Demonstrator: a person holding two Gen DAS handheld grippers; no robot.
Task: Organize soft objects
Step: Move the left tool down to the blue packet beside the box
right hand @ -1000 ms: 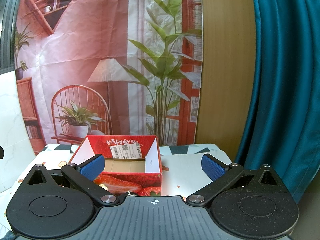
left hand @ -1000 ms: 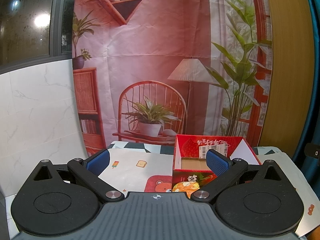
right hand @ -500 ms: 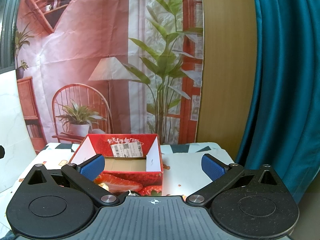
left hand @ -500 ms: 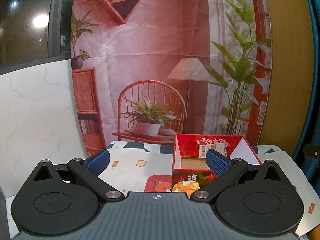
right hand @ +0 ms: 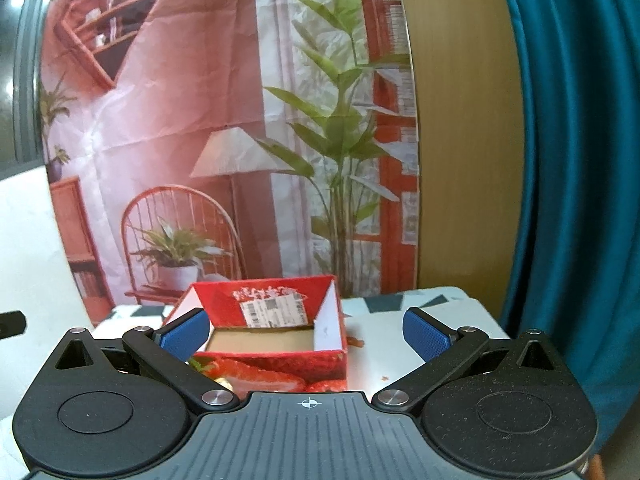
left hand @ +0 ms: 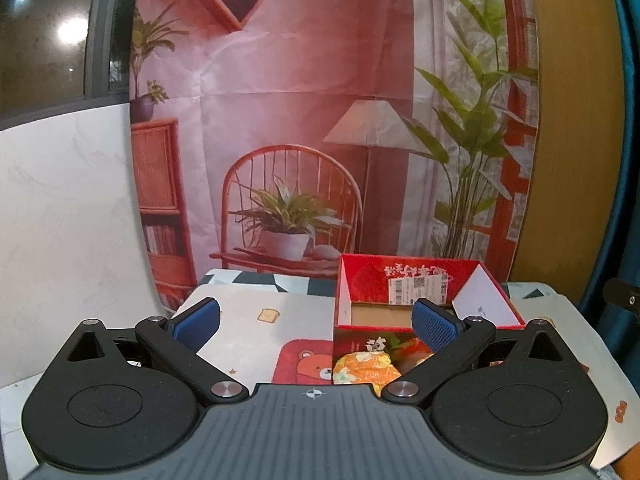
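Note:
A red open-top box [left hand: 400,284] with a strawberry print and a shipping label stands on the table; it also shows in the right wrist view [right hand: 276,356]. Its cardboard floor looks bare. An orange floral soft object [left hand: 364,368] lies in front of the box, partly hidden by the left gripper body. My left gripper [left hand: 316,320] is open and empty, held in front of the box. My right gripper [right hand: 306,330] is open and empty, with the box between its fingers and beyond them.
A cartoon-print mat [left hand: 256,320] covers the table. A printed room backdrop [left hand: 320,120] hangs behind it, a white marble-look panel [left hand: 68,220] stands at the left, and a teal curtain [right hand: 568,160] hangs at the right. The table's right edge [right hand: 488,316] is near the curtain.
The right wrist view has shifted: the box now sits more central and nearer, so the right gripper moved a little right and forward. The left gripper has barely moved. Both stay open.

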